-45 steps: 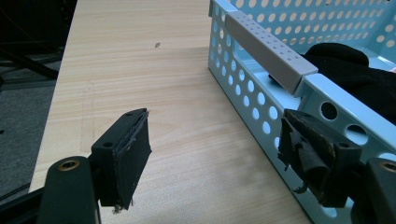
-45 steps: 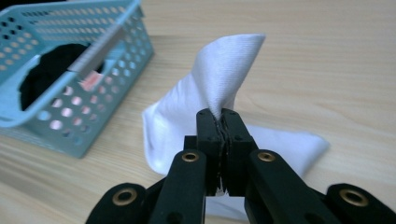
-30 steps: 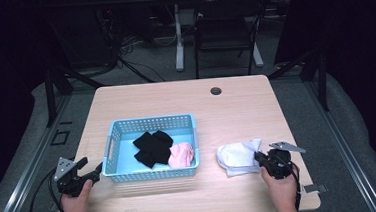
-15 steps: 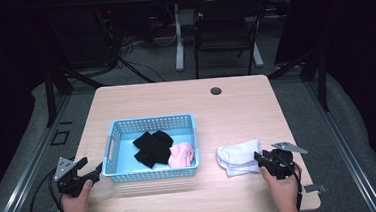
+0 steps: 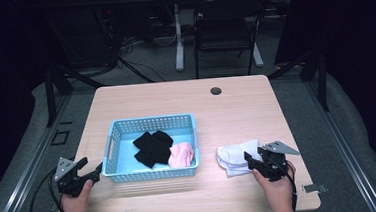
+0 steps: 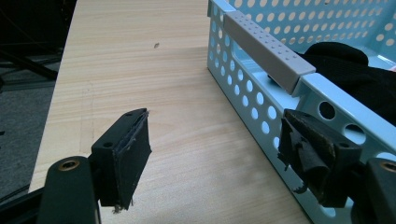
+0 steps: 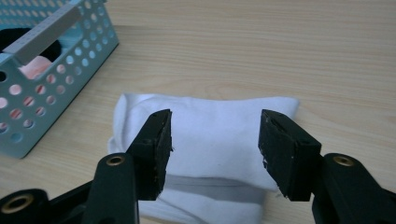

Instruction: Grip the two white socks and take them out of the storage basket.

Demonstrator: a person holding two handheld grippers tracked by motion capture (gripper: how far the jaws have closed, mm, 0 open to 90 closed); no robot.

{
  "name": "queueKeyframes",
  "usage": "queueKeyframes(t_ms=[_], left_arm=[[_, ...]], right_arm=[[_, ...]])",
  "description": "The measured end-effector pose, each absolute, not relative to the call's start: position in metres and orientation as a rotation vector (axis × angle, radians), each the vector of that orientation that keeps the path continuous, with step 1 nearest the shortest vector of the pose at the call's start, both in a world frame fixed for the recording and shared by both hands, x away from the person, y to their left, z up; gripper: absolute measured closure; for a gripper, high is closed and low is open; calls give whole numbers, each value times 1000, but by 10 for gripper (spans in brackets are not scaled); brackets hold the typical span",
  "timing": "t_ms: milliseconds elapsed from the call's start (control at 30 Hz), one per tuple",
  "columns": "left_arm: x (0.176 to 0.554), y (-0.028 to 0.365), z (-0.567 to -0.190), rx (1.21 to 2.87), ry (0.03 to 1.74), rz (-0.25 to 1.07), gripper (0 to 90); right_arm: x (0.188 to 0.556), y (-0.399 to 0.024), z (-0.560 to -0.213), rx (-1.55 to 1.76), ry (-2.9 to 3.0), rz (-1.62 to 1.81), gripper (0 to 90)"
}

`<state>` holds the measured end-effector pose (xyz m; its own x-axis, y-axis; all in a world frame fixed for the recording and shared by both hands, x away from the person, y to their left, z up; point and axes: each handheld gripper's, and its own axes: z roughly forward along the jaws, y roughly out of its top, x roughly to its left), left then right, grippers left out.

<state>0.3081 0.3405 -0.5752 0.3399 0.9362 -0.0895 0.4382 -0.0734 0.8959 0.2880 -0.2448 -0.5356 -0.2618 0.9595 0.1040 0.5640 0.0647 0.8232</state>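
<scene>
Two grippers at the near edge of the light wooden table. Right gripper sits just beside the folded white cloth bundle, which lies flat on the tabletop to the right of the light blue perforated plastic basket, apart from it. Right gripper view: jaws have just been opening and now stand spread wide over the white cloth, pads off the fabric, nothing pinched. Left gripper rests at the basket's left end, jaws spread too; in the left gripper view the right-hand jaw is touching or just beside the basket's perforated wall, can't tell which, while the other jaw hangs over bare wood. Inside the basket: black folded cloth in the middle, pink cloth touching its right side. Small round black disc near the far edge of the table, well apart from everything.
</scene>
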Motion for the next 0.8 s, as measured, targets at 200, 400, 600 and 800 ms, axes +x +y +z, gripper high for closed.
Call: queueKeyframes(t_ms=[200,400,600,800], left_arm=[[308,340,-575,1679,1245,673,247],[308,341,-575,1676,1246,674,247],[308,340,-576,1680,1248,675,247],[308,341,-575,1676,1247,676,247]], right_arm=[[282,-231,-534,1446,1905,1129,442],[276,-223,-534,1403,1927,1142,446],[270,-215,-538,1368,1930,1160,459],[271,-214,-544,1360,1925,1141,461]])
